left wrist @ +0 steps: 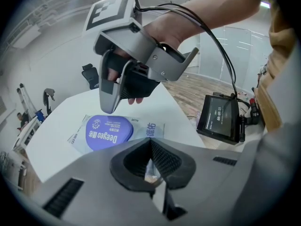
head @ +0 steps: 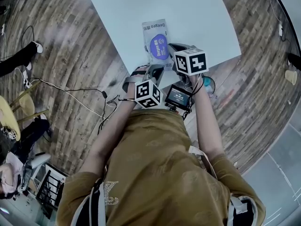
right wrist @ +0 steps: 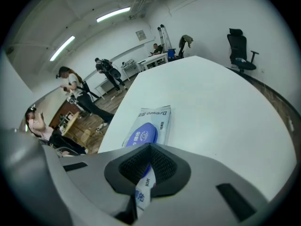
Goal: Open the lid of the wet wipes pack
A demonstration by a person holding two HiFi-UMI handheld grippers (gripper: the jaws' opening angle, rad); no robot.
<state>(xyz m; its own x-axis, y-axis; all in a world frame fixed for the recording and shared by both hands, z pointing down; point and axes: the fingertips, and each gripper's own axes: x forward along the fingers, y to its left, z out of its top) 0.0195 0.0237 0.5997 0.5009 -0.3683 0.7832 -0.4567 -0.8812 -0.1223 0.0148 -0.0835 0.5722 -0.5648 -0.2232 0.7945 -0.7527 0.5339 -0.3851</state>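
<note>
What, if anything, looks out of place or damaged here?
Nothing stands out: the wet wipes pack lies on the white table, lid shut, the left gripper and right gripper closed on its near end.

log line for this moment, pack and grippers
wipes pack: flat on table, lid closed | left gripper: fingers together, at pack's near end | right gripper: fingers together, at lid edge

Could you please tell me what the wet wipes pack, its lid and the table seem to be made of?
The wet wipes pack looks like soft plastic film, pale, printed, slightly glossy, with a crimped end. The lid seems rigid plastic: smooth blue-purple, its outline raised above the film. The table has a smooth matt white top, perhaps laminate or painted board.
</note>
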